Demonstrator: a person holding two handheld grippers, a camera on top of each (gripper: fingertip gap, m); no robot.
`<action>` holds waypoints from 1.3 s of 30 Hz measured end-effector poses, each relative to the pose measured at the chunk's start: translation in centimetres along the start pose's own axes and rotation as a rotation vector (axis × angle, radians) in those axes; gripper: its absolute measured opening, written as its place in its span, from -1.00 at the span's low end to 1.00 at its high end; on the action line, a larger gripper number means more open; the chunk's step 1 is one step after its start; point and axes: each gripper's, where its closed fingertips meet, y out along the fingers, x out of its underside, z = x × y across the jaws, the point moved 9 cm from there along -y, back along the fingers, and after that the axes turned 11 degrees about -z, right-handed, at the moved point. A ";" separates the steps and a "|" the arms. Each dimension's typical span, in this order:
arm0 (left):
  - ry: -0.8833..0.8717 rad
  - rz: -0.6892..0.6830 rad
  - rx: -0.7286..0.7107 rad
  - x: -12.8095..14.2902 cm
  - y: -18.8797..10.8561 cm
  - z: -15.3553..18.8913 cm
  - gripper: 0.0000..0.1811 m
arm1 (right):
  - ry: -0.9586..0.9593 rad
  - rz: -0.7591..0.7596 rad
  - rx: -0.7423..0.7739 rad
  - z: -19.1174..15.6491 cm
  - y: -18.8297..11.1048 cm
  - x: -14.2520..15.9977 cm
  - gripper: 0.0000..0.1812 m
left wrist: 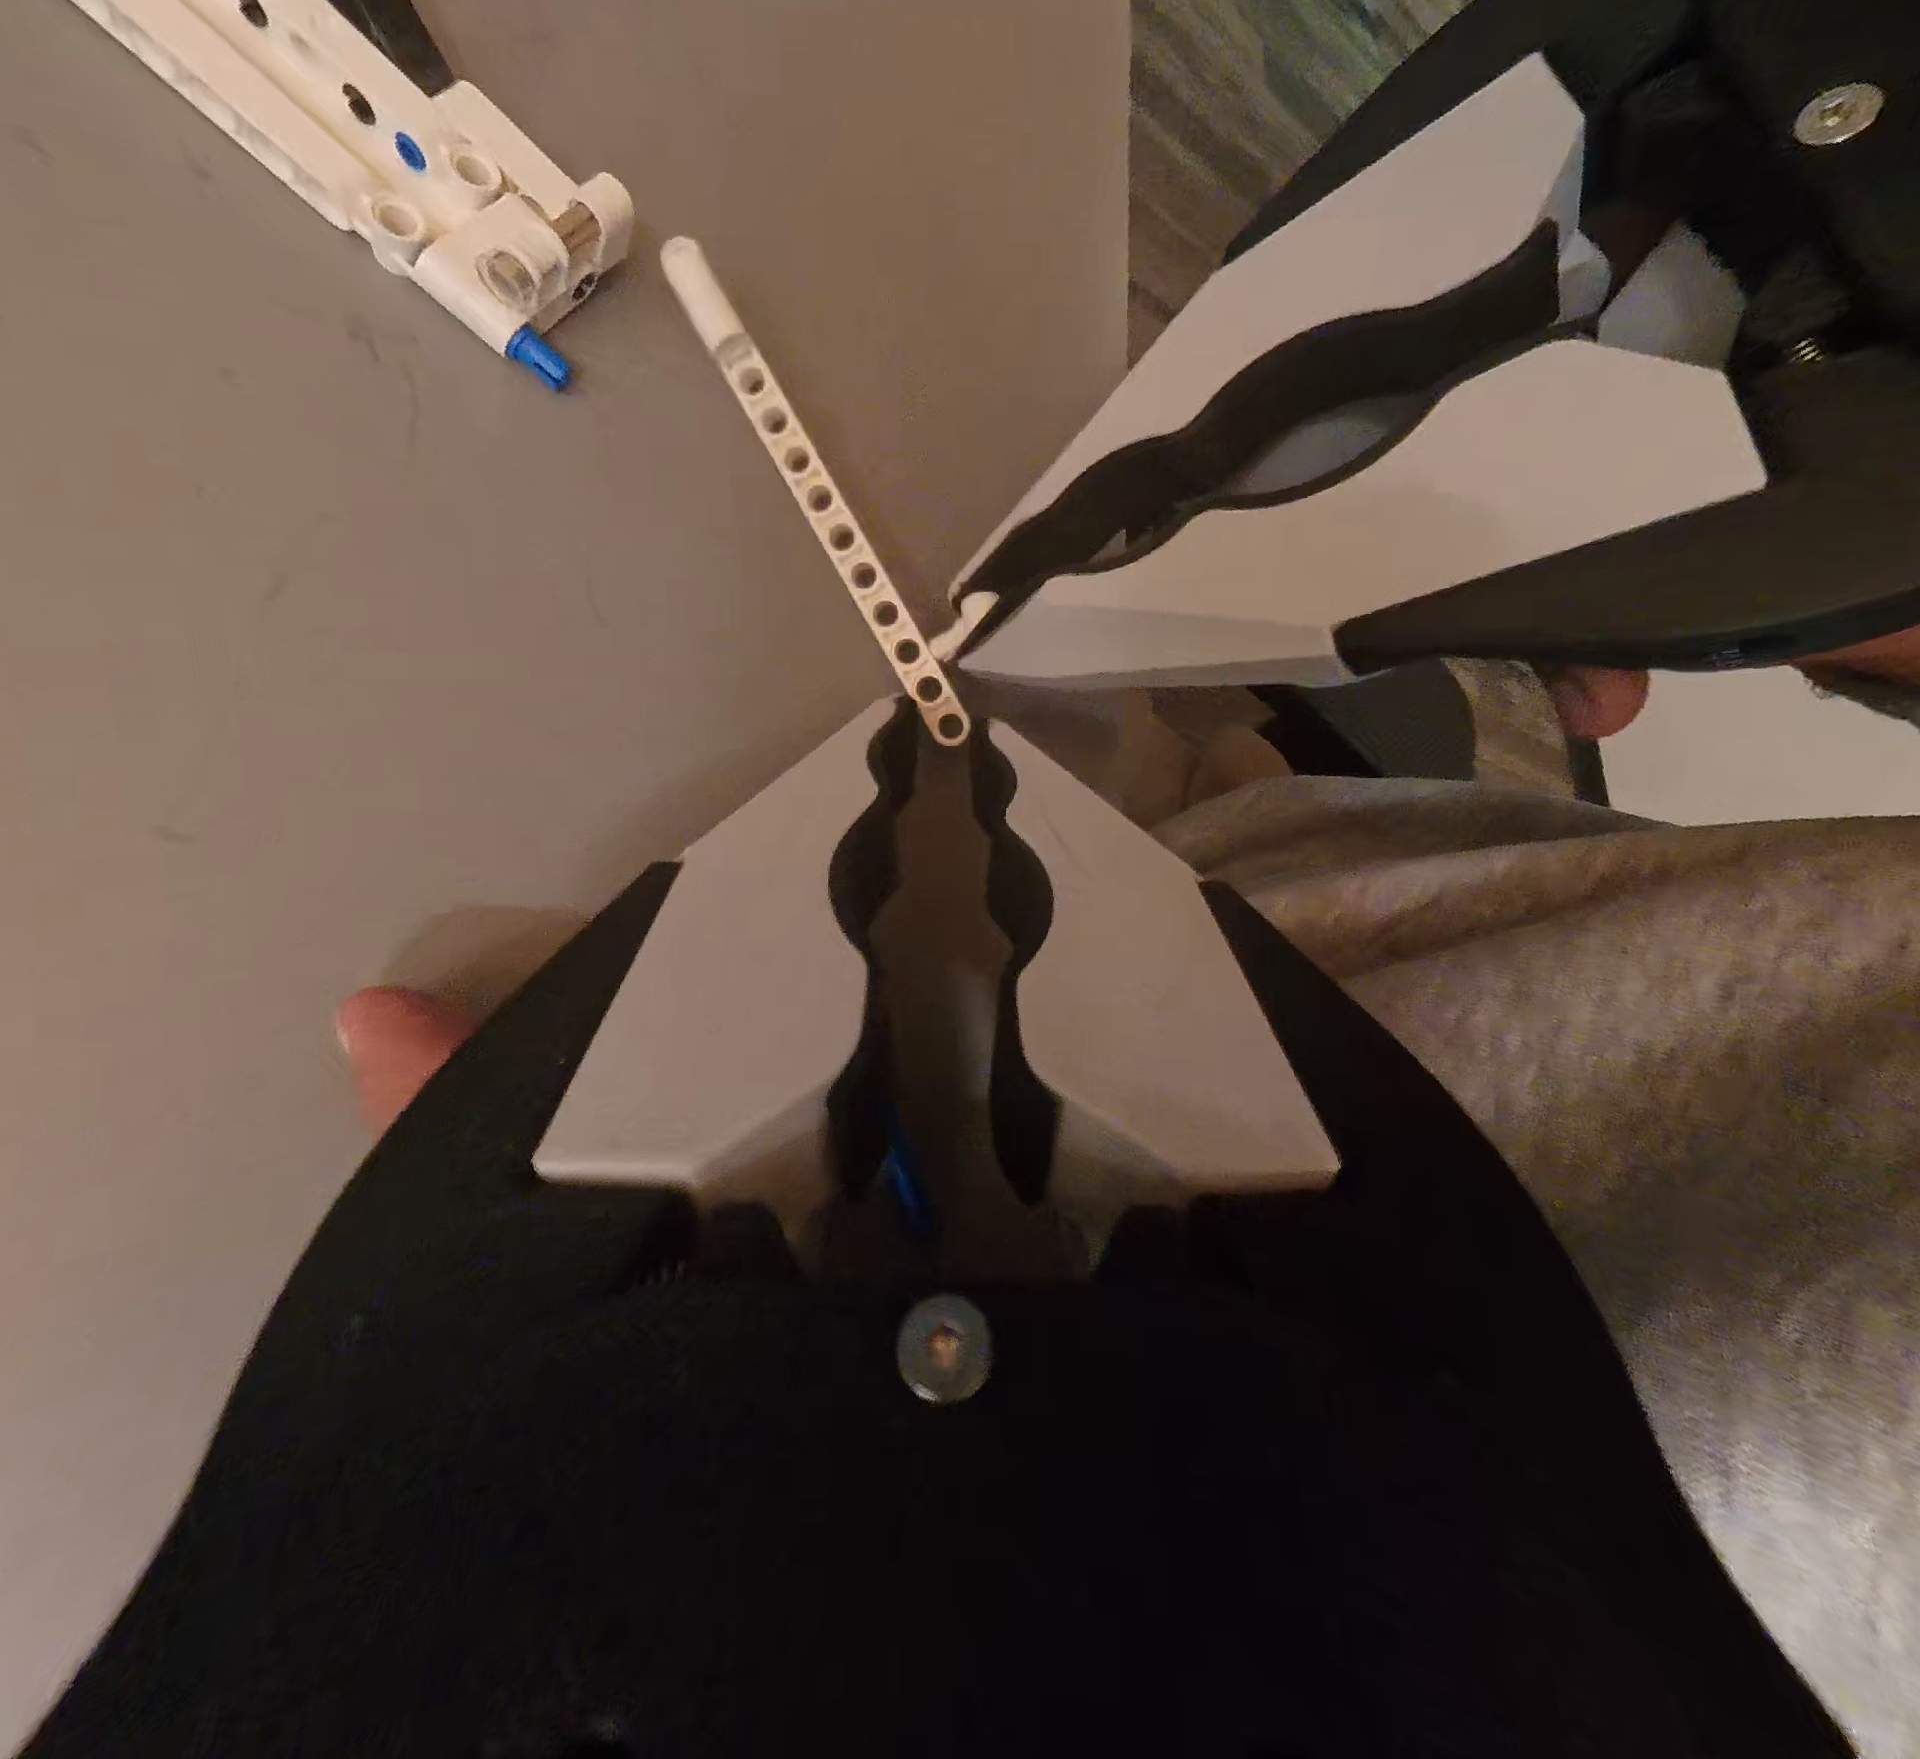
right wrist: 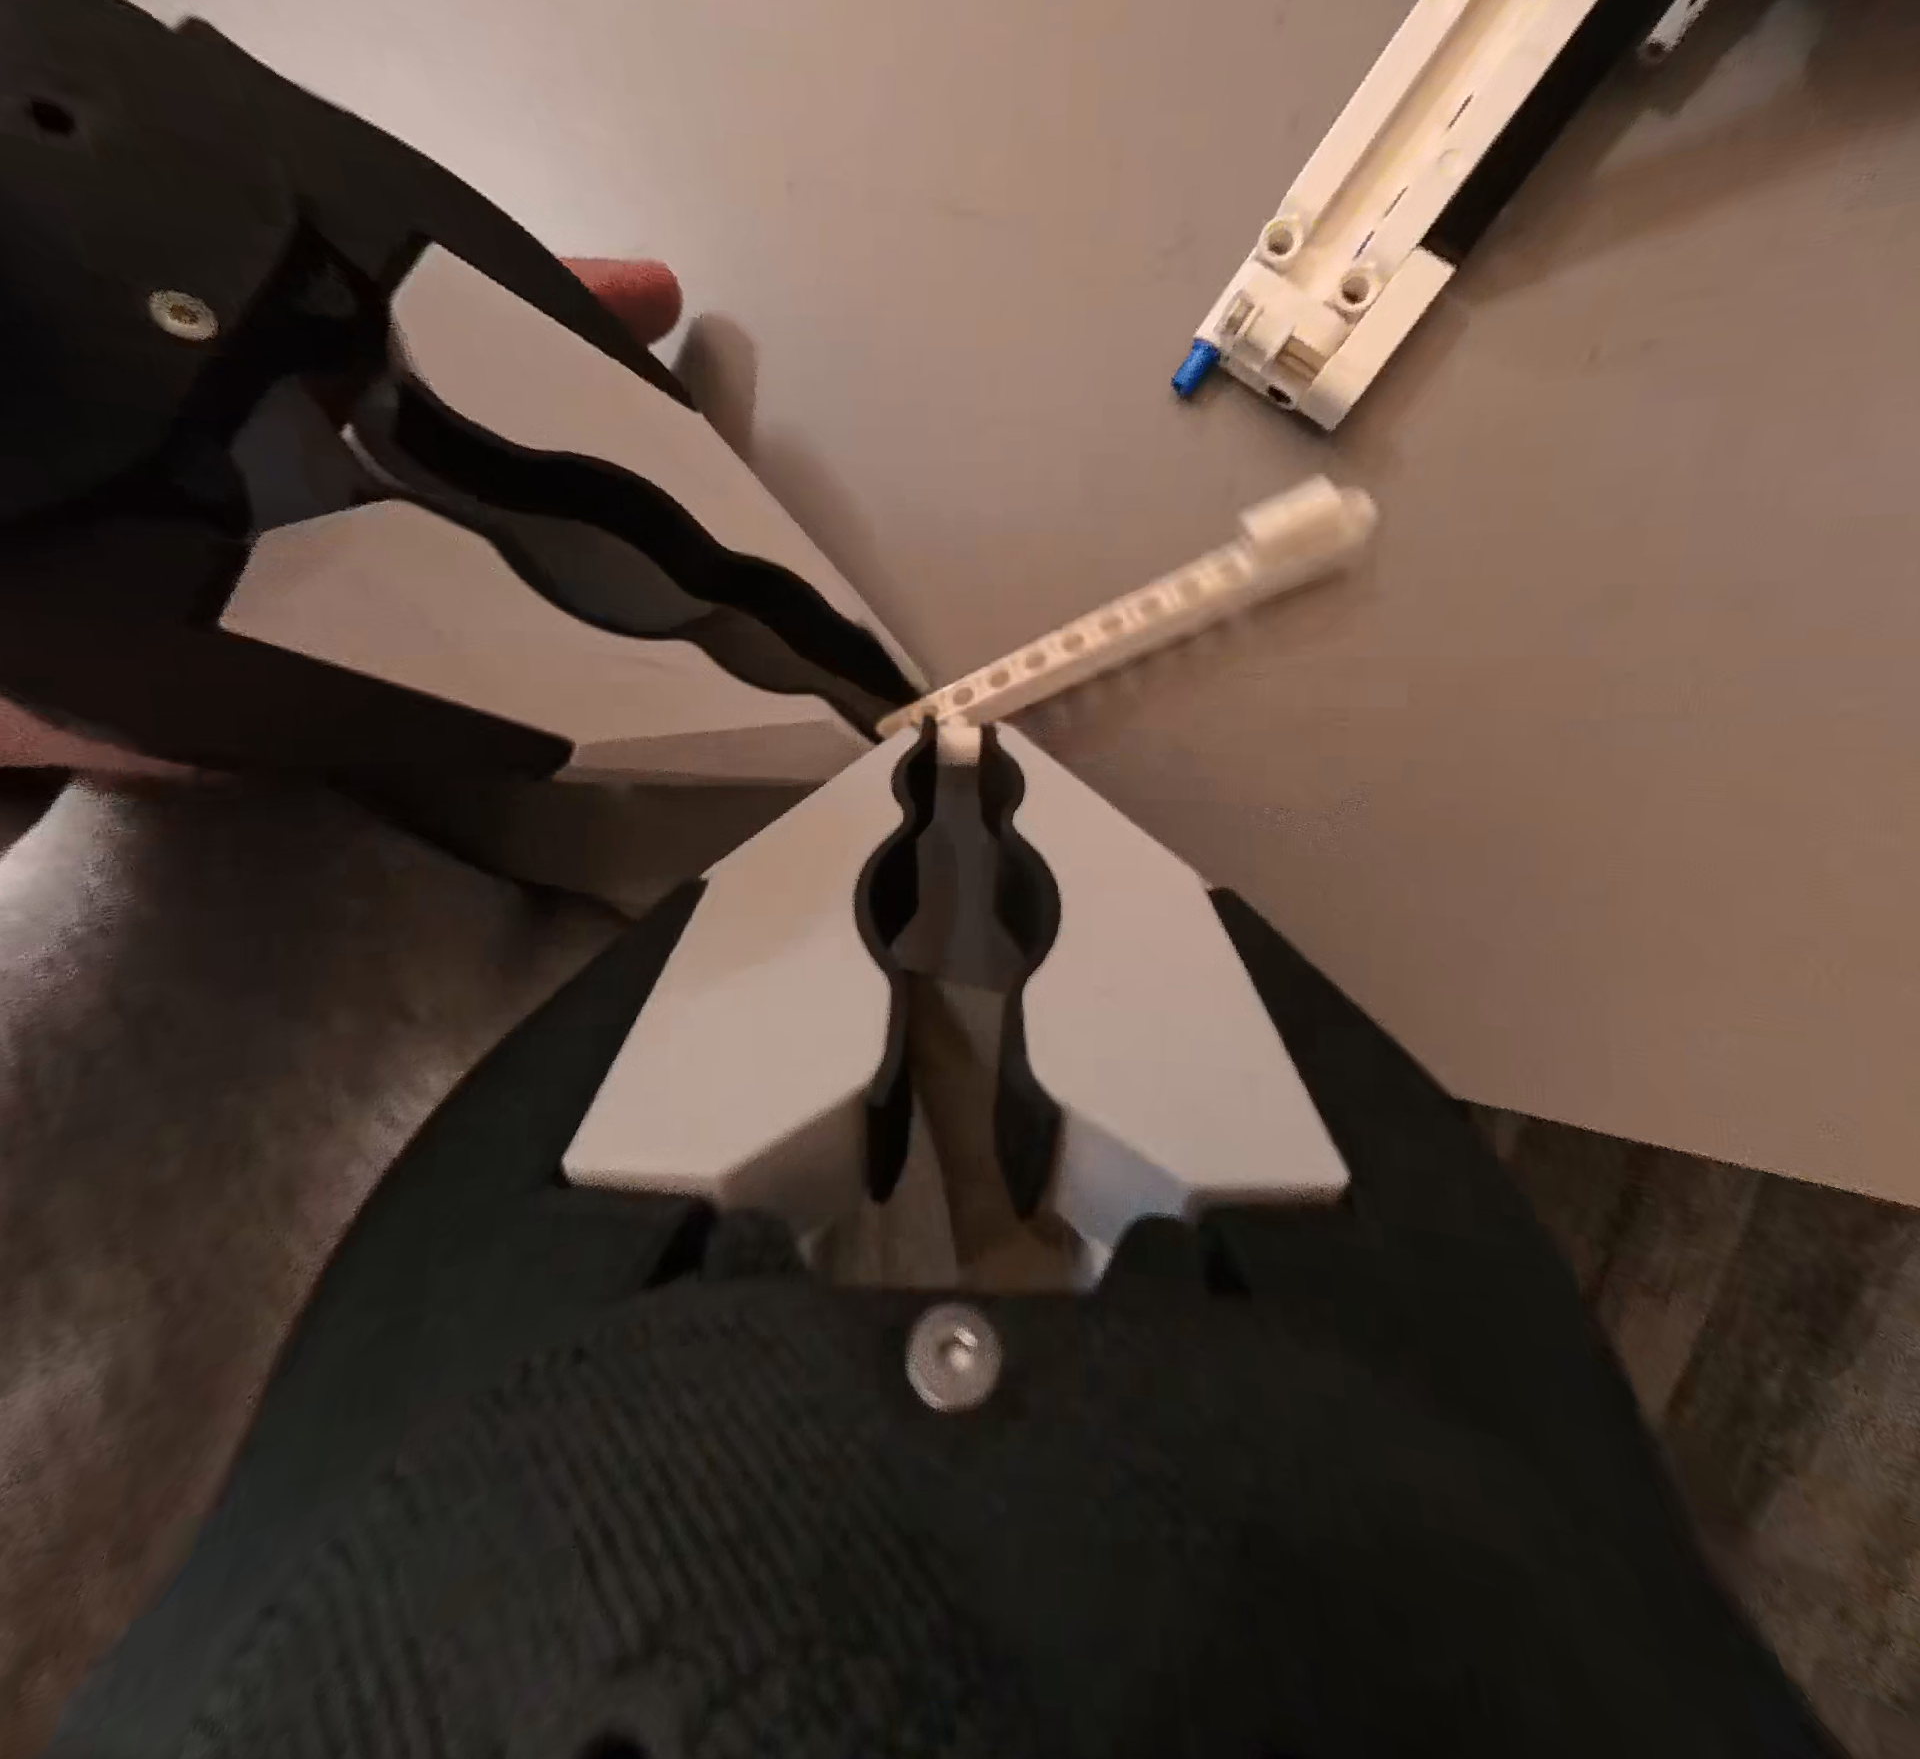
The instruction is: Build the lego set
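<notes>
My left gripper (left wrist: 940, 722) is shut on the near end of a long white beam with holes (left wrist: 821, 499), which it holds slanted above the grey table (left wrist: 312, 670). A white tube-like piece (left wrist: 691, 281) sits on the beam's far end. My right gripper (right wrist: 956, 745) is shut on a small white peg (right wrist: 956, 751) and presses it against the side of the beam (right wrist: 1091, 644), right next to the left gripper's tips (right wrist: 899, 707). In the left wrist view the right gripper (left wrist: 971, 623) comes in from the upper right with the peg (left wrist: 954, 637) touching the beam.
A long white and black Lego assembly (left wrist: 343, 109) lies on the table beyond the beam, with a blue pin (left wrist: 540, 359) sticking out of its near end; it also shows in the right wrist view (right wrist: 1351, 255). The table edge (right wrist: 1558, 1138) runs close to me. Grey cloth (left wrist: 1558, 1086) lies below. My two grippers' fingertips are within a few centimetres of each other.
</notes>
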 end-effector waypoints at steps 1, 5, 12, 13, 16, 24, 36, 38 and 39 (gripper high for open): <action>-0.002 0.000 -0.010 0.0 0.0 0.0 -0.90 | -0.005 -0.001 0.006 0.1 0.1 0.0 -0.93; 0.017 -0.003 -0.029 -0.1 0.2 0.3 -0.91 | -0.026 0.009 0.009 0.2 -0.1 -0.2 -0.93; 0.031 0.007 -0.039 -0.1 0.2 0.5 -0.82 | -0.066 -0.031 0.001 0.4 0.4 -0.3 -0.93; 0.031 0.009 -0.043 -0.2 0.3 0.6 -0.81 | -0.069 -0.031 -0.003 0.5 0.4 -0.3 -0.93; 0.020 0.013 -0.051 -0.4 0.5 0.6 -0.83 | -0.096 -0.045 -0.002 0.5 0.3 -0.3 -0.93; -0.019 0.022 -0.043 -0.3 0.8 0.6 -0.91 | -0.273 -0.152 0.008 0.7 0.6 -0.6 -0.93; -0.142 0.244 0.139 -0.3 -1.6 -0.7 -0.82 | -0.499 -0.160 0.067 0.3 -1.2 -1.8 -0.93; -0.204 0.343 0.263 -0.4 -2.6 -1.2 -0.77 | -0.566 -0.031 0.069 0.0 -2.3 -1.7 -0.93; -0.235 0.384 0.353 -0.4 -3.0 -1.3 -0.74 | -0.604 0.050 0.084 -0.2 -3.0 -1.6 -0.93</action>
